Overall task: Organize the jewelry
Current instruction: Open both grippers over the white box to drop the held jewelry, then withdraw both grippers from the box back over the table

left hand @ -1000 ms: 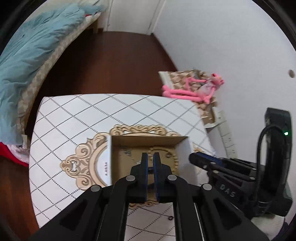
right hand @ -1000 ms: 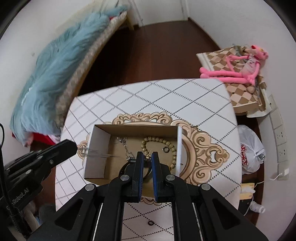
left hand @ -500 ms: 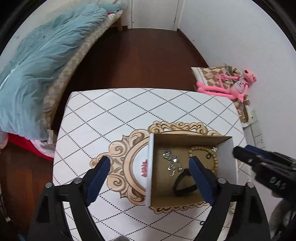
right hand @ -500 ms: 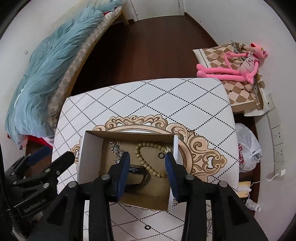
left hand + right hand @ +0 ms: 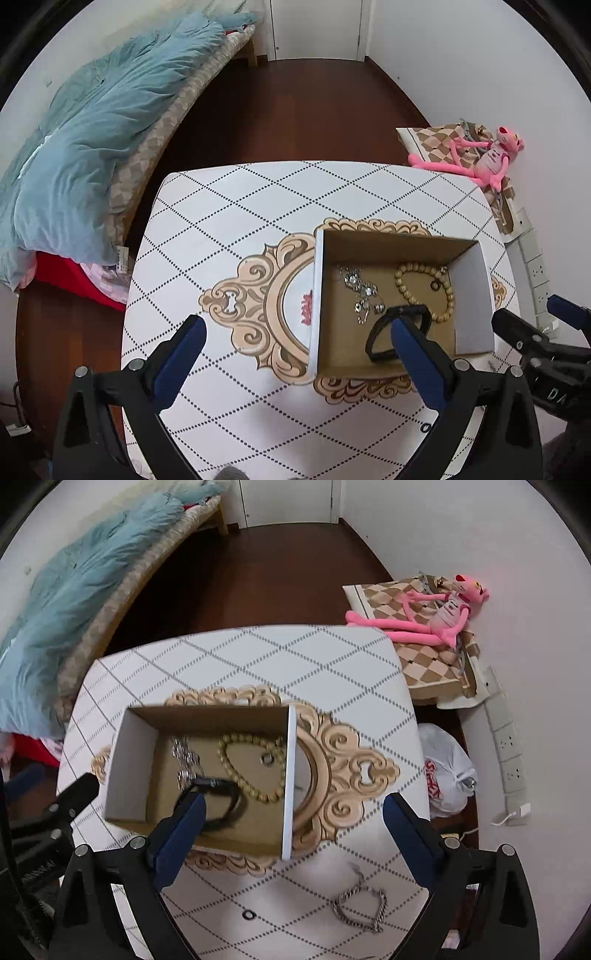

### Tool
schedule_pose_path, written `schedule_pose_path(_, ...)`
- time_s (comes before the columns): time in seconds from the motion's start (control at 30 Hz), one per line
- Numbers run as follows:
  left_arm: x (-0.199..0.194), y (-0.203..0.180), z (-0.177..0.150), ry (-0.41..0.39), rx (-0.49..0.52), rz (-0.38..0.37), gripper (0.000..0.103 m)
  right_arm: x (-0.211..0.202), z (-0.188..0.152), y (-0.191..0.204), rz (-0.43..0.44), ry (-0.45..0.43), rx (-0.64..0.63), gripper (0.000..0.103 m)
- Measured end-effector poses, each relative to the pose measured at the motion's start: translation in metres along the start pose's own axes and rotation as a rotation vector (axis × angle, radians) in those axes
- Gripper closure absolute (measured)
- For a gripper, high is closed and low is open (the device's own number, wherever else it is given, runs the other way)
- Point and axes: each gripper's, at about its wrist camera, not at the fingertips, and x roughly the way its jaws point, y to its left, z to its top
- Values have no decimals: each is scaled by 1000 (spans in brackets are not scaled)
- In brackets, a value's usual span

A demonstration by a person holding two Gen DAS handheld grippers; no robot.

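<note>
An open cardboard box (image 5: 317, 295) (image 5: 289, 775) stands on the patterned table. Inside lie a wooden bead bracelet (image 5: 424, 291) (image 5: 251, 771), a silver chain (image 5: 360, 291) (image 5: 184, 757), a black bangle (image 5: 399, 334) (image 5: 221, 805) and a small ring (image 5: 435, 285) (image 5: 266, 758). On the table in front of the box lie a silver chain bracelet (image 5: 364, 904) and a small black ring (image 5: 249, 915) (image 5: 424, 428). My left gripper (image 5: 295, 365) is open and empty above the table, left of the box. My right gripper (image 5: 293, 842) is open and empty over the box's near right corner.
The white table (image 5: 221, 221) with diamond lines and a gold ornament fills the middle. A bed with a blue duvet (image 5: 85, 155) is at the left. A pink plush toy (image 5: 424, 609) lies on a checked cushion at the right. A plastic bag (image 5: 447, 775) sits on the floor.
Both grippers were shut over the box one second ago; both have opened wide and pulled back and up. The silver chain and the black bangle now lie in the box.
</note>
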Motion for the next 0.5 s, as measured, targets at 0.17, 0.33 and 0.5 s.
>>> schedule_pose_path(0.17, -12, -2, -10, -3, 6, 4, 1, -10, -17, -1, -24, -17, 5, 3)
schedule_pose_path(0.33, -31, -4, -22, -17, 9, 13, 1, -27, -28, -2, -29, -44, 12, 3)
schedule_pose_path(0.5, -63, -6, -33, -64, 2, 18, 1, -57, -42, -4, -37, -94, 11, 2)
